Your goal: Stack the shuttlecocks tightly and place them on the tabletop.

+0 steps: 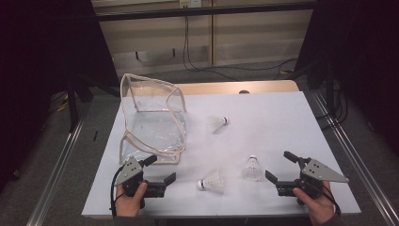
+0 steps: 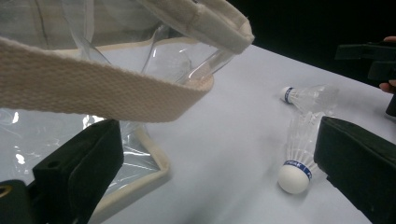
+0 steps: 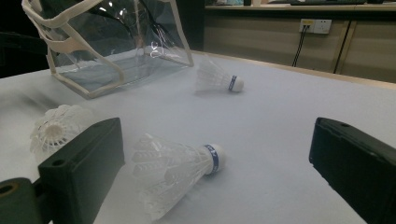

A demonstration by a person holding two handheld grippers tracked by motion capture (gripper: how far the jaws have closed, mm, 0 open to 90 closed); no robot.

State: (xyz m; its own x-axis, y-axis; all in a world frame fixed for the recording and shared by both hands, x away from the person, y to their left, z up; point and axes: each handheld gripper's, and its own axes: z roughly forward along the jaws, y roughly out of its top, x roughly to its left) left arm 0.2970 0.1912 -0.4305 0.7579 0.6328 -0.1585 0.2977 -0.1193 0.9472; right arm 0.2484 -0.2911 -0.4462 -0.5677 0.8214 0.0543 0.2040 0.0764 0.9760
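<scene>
Three white feathered shuttlecocks on the pale surface (image 1: 282, 117), clear plastic bag (image 1: 150, 117) far-left. Right tool (image 1: 281, 166) jaws apart, nearest shuttlecock (image 1: 252, 168) just left, cork pointing away. Left tool (image 1: 160, 169) agape beside bag, another shuttlecock (image 1: 212, 182) to its right.

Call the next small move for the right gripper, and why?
Probably ease the right gripper forward and left so its open jaws straddle the nearest shuttlecock. That shuttlecock lies loose on the table just ahead of the jaws, nothing is held yet, and the clear bag sits open at the left, a likely place for it.
</scene>
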